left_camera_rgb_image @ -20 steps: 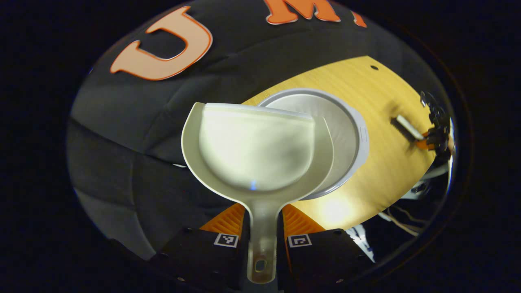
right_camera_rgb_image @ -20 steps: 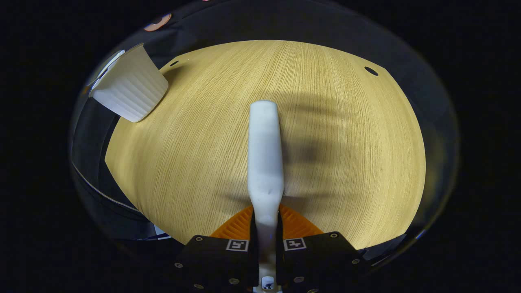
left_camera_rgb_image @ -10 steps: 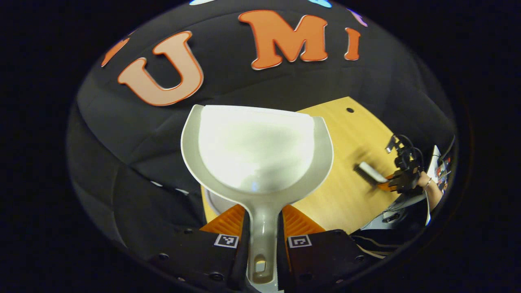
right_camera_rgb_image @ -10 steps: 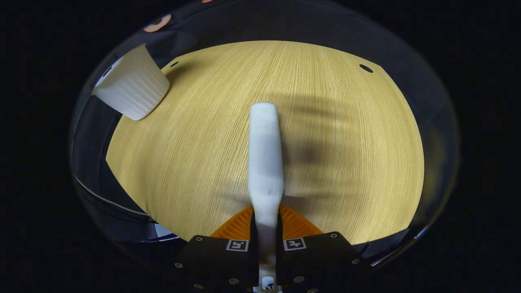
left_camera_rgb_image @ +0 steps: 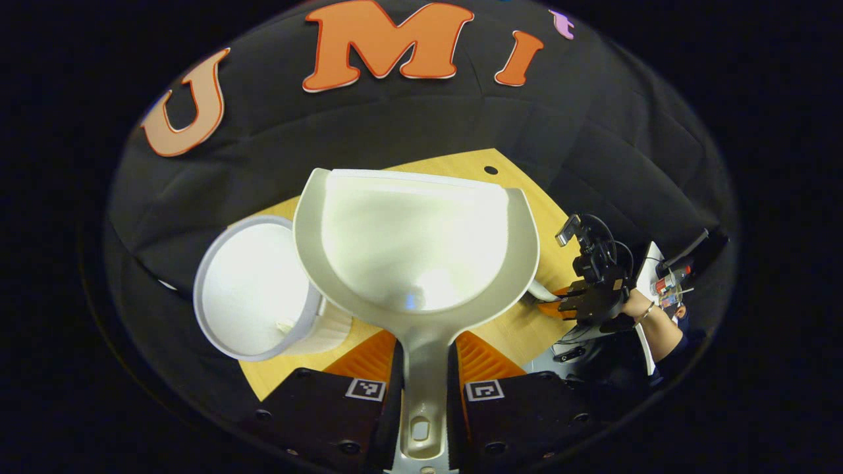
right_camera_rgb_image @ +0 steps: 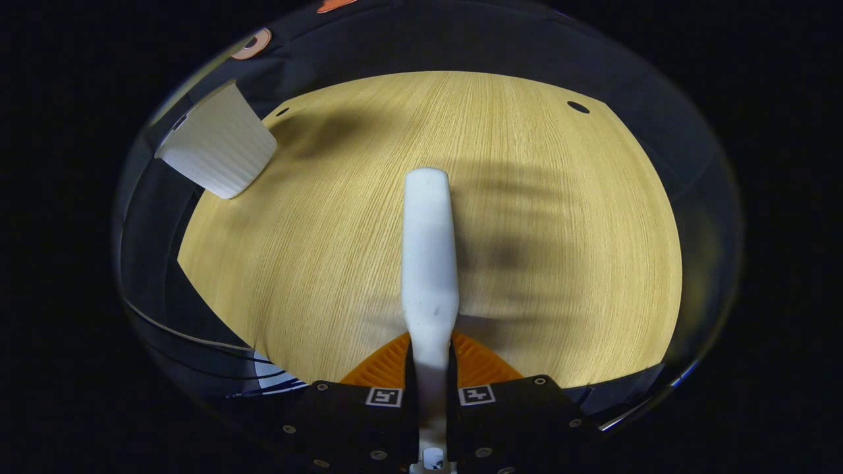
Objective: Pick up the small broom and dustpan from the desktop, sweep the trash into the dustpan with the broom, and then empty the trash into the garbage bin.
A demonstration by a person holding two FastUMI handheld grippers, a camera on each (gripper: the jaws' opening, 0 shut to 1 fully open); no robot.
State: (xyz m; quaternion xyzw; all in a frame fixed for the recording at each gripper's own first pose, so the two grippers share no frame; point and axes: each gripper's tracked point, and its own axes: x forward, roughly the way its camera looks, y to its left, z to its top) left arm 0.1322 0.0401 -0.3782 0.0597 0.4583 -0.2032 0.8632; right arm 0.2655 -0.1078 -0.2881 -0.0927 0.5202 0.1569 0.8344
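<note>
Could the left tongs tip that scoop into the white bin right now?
Probably yes. The left tongs grip the dustpan by its handle, raised over the desk, and the garbage bin stands open just beside it with nothing between.

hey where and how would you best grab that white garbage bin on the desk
Judging by its pose, pinch the garbage bin across its top rim, coming from above: it stands upright on the desk, mouth open, and its ribbed wall looks too wide for the fingers.

Cream dustpan — white ribbed bin — woodgrain desktop.
</note>
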